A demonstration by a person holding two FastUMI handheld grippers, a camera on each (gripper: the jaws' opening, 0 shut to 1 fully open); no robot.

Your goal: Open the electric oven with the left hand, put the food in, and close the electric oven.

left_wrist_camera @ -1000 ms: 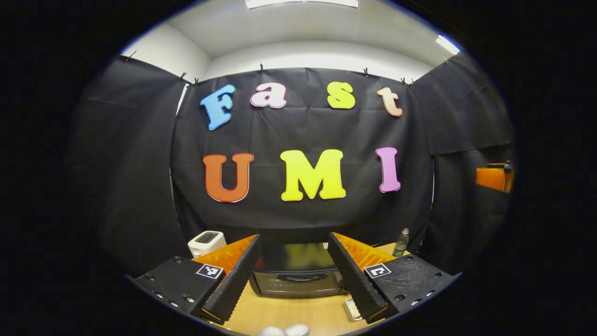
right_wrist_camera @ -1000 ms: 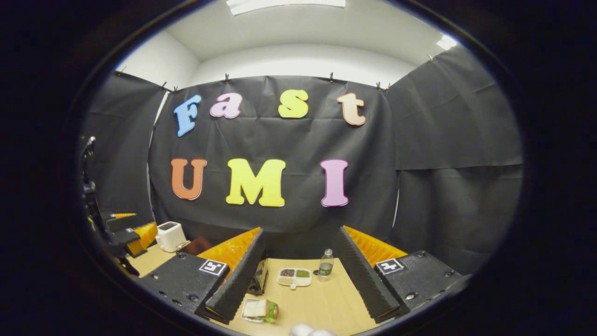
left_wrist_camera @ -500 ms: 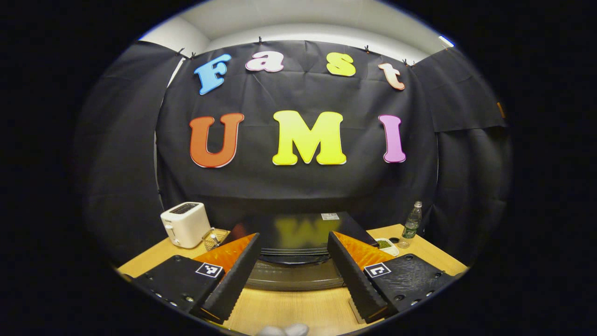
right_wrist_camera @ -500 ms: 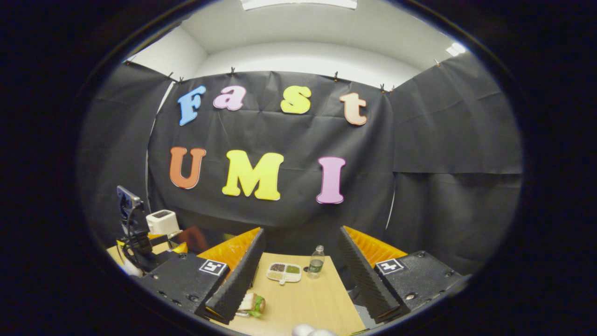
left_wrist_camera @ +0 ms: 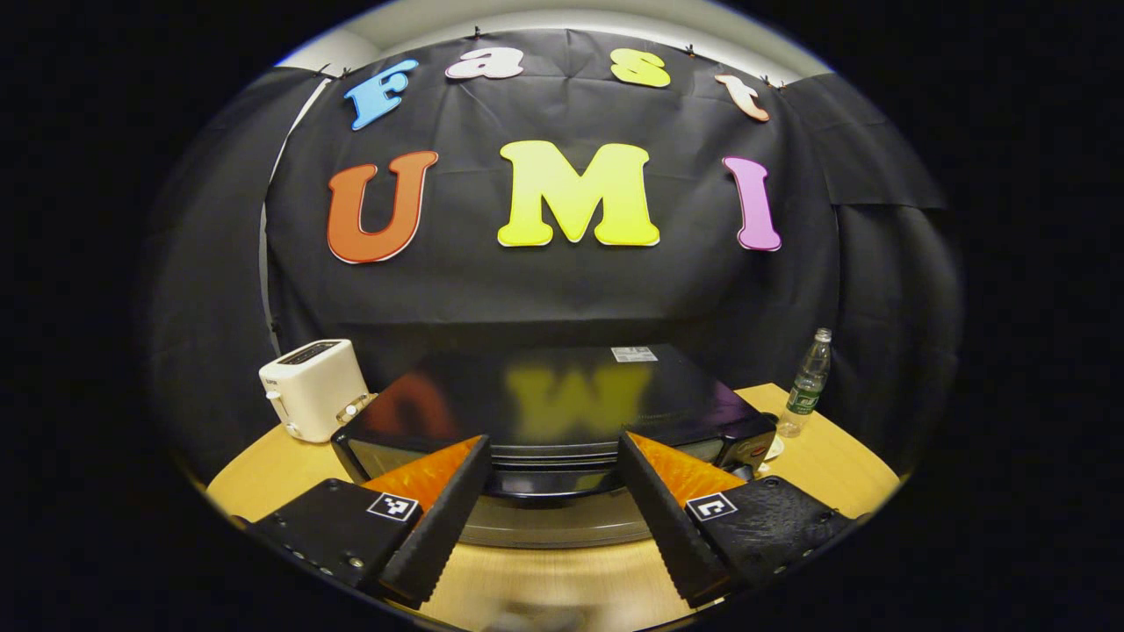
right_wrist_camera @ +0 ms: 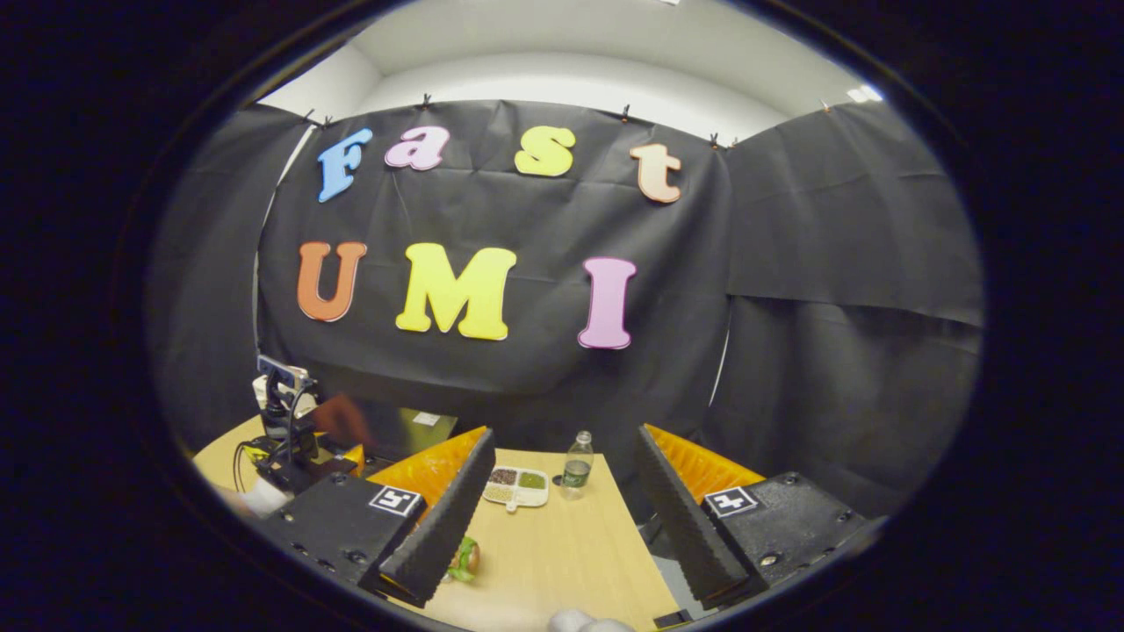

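Observation:
The black electric oven [left_wrist_camera: 562, 395] stands on the wooden table [left_wrist_camera: 263, 474] with its door closed. Its front and handle [left_wrist_camera: 549, 481] lie close ahead, between the fingers of my left gripper [left_wrist_camera: 553, 443], which is open and holds nothing. My right gripper [right_wrist_camera: 562, 439] is open too, above the table [right_wrist_camera: 562, 553]. Low on the left of the right gripper view lies a sandwich [right_wrist_camera: 466, 558], partly hidden by one finger [right_wrist_camera: 439, 527]. That view also has the left gripper [right_wrist_camera: 285, 430], held by a hand, at the oven's top [right_wrist_camera: 408, 430].
A white toaster [left_wrist_camera: 312, 389] stands left of the oven. A clear bottle [left_wrist_camera: 808, 384] stands right of it near the back wall. The bottle [right_wrist_camera: 575, 463] and a divided plate of food [right_wrist_camera: 515, 487] sit at the far side of the table.
My left gripper has come down and forward, so the oven now looms large between its fingers. In the right gripper view the sandwich has slipped behind one finger.

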